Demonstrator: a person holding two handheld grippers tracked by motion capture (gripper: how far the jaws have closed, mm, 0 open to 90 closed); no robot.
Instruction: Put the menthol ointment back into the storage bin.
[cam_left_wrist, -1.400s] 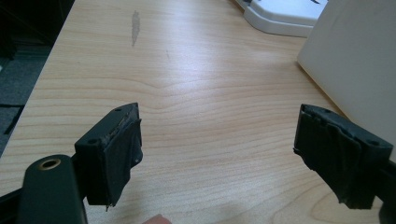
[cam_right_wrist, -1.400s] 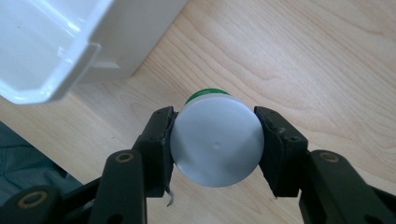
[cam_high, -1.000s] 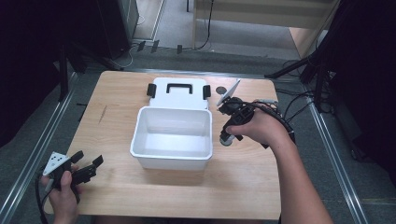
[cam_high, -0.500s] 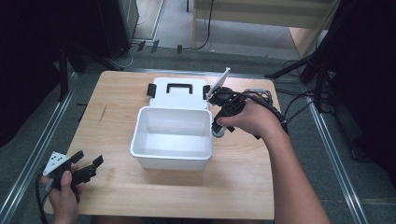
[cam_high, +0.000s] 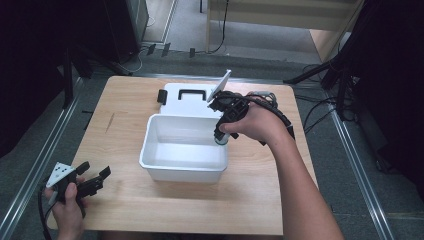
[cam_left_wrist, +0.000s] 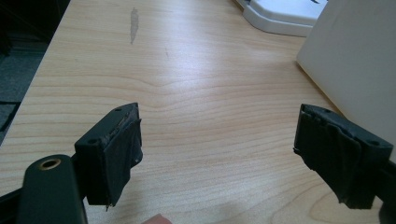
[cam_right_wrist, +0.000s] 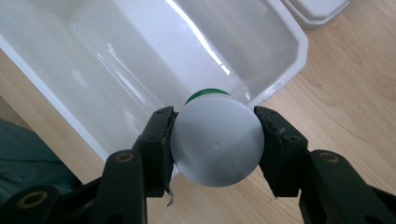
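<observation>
My right gripper (cam_high: 221, 133) is shut on a small white bottle (cam_high: 221, 140) with a green cap, held at the right rim of the white plastic bin (cam_high: 182, 172). In the right gripper view the bottle's round white base (cam_right_wrist: 215, 142) sits between the jaws, and its green cap (cam_right_wrist: 205, 95) points into the bin (cam_right_wrist: 116, 60), which holds nothing. My left gripper (cam_high: 97, 178) rests open near the table's front left corner, well apart from the bin. In the left gripper view its jaws (cam_left_wrist: 219, 149) stand wide over bare wood.
The bin's white lid (cam_high: 185, 102) with black handle and latches lies flat behind the bin. The bin's side wall (cam_left_wrist: 355, 60) rises at the right of the left gripper view. The wooden table (cam_high: 125, 130) has open room left and in front of the bin.
My right gripper has carried the bottle leftward from the table beside the bin to the bin's right rim. The left gripper has stayed put.
</observation>
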